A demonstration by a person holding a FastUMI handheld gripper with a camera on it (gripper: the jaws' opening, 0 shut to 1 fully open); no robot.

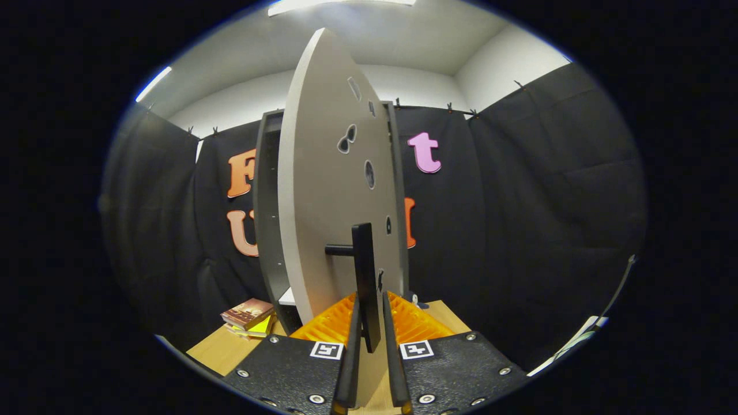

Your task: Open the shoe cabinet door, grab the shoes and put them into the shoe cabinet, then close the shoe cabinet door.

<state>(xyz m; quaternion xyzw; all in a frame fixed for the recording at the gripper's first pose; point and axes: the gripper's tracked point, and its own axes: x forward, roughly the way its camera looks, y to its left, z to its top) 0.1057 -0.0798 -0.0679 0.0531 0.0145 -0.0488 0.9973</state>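
The shoe cabinet (266, 219) is a dark upright frame standing on the wooden table (216, 349). Its pale grey door (323, 202) is swung partly open toward me, so I see it almost edge-on, with several small oval holes in its face. A black bar handle (365, 271) sticks out from the door on a short stub. My gripper (371, 301) reaches up around the lower part of this handle. Both fingers (351, 351) press against its sides, so it is shut on the handle. A white shelf (287, 297) shows inside the cabinet, low down behind the door.
A small stack of books (248, 314) lies on the table just left of the cabinet's foot. Black cloth walls close in behind and on both sides. A thin cable (620, 288) hangs down at the far right.
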